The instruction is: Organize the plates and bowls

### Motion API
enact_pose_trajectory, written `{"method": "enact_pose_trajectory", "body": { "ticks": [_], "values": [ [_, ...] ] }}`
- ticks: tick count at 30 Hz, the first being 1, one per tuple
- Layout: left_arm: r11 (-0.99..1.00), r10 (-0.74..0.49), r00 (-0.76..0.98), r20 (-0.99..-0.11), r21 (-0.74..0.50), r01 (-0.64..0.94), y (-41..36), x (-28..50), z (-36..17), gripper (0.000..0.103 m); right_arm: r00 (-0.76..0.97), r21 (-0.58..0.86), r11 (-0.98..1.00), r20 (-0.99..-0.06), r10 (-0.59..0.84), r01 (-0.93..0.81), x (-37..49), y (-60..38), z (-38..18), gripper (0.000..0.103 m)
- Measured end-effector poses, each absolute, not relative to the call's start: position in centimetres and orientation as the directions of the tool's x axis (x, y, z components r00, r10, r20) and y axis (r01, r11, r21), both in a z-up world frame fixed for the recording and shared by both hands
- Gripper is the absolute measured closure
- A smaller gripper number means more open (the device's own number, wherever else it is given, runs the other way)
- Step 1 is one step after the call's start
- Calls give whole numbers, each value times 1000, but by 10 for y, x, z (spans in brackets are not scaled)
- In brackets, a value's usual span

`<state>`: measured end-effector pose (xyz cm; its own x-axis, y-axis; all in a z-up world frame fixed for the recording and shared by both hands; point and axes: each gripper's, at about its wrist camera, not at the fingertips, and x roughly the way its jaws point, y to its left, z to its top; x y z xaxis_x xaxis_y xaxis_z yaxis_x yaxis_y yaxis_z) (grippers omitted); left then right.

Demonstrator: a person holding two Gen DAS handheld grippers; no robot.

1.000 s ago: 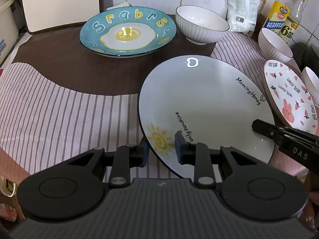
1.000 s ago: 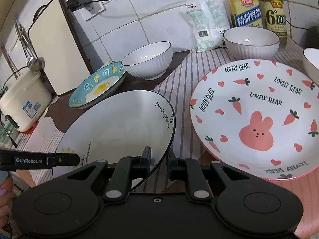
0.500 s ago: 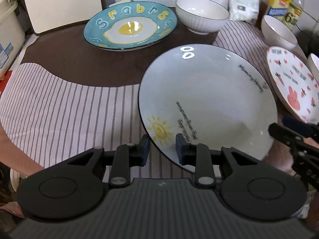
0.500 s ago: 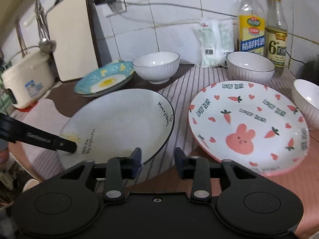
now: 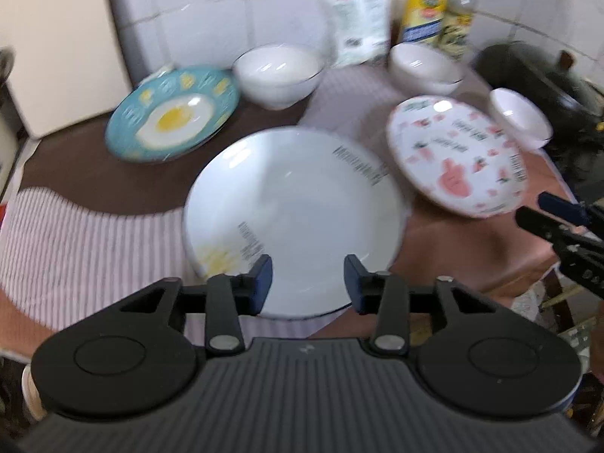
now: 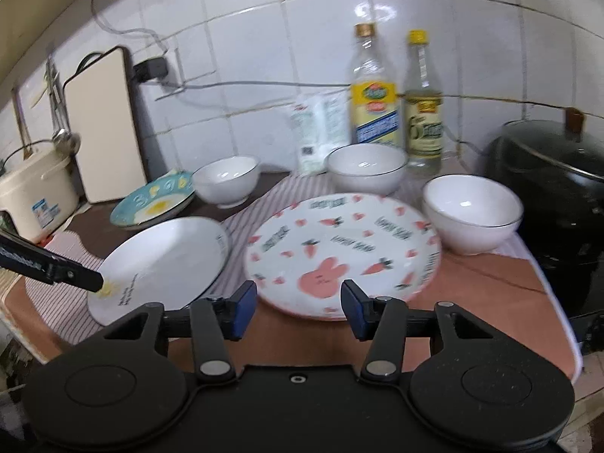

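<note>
A white plate [image 5: 294, 219] with a sun print lies flat on the striped cloth; it also shows in the right wrist view [image 6: 162, 260]. My left gripper [image 5: 307, 283] is open and empty, just above the plate's near rim. My right gripper [image 6: 298, 311] is open and empty, at the near edge of the pink rabbit plate [image 6: 339, 253]. A blue fried-egg plate [image 5: 171, 115] sits at the back left. Three white bowls stand behind: one [image 6: 226, 179], another [image 6: 366, 168], and a third [image 6: 472, 211] at the right.
Two bottles [image 6: 375, 94] and a white packet [image 6: 317, 132] stand against the tiled wall. A black pot [image 6: 555, 196] is at the right. A cutting board [image 6: 105, 124] and a cream rice cooker [image 6: 34, 192] are at the left. The table's edge [image 6: 555, 324] drops off at the right.
Both grippers let go of the white plate, opened wide and pulled back and up. The plate now lies flat on the cloth.
</note>
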<state>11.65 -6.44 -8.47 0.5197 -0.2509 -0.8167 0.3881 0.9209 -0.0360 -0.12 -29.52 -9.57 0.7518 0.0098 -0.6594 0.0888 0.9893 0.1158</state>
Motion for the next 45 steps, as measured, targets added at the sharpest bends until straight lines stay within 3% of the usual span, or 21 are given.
{"method": "enact_pose_trajectory", "body": {
  "ticks": [11,20,28,32,37,43,45],
  "values": [
    [830,-325,544,-774,43,556,-133,132,-56,61,812,196,966,-583,-22,167,-11,-342,-108,45],
    [797,-356,532,-768,47,602,-178,175,-73,58,780,302,903,-623,-57,307,4,-377,-133,45],
    [829,-291,528,-798,65,555,-202,228,-112,54,738,376,846,-674,-31,379,26,-393,-155,46],
    [808,-266,514,-815,101,580,-212,240,-122,54,723,338,855,-688,-62,394,34,-389,-162,48],
    [783,-266,445,-855,77,617,-220,251,-133,54,716,344,850,-696,-54,399,41,-389,-166,54],
    [792,-248,388,-887,45,609,-231,264,-147,59,704,341,849,-709,-50,403,46,-387,-168,75],
    [790,-267,372,-889,19,613,-232,265,-147,70,696,324,852,-715,-64,412,46,-387,-168,81]
  ]
}}
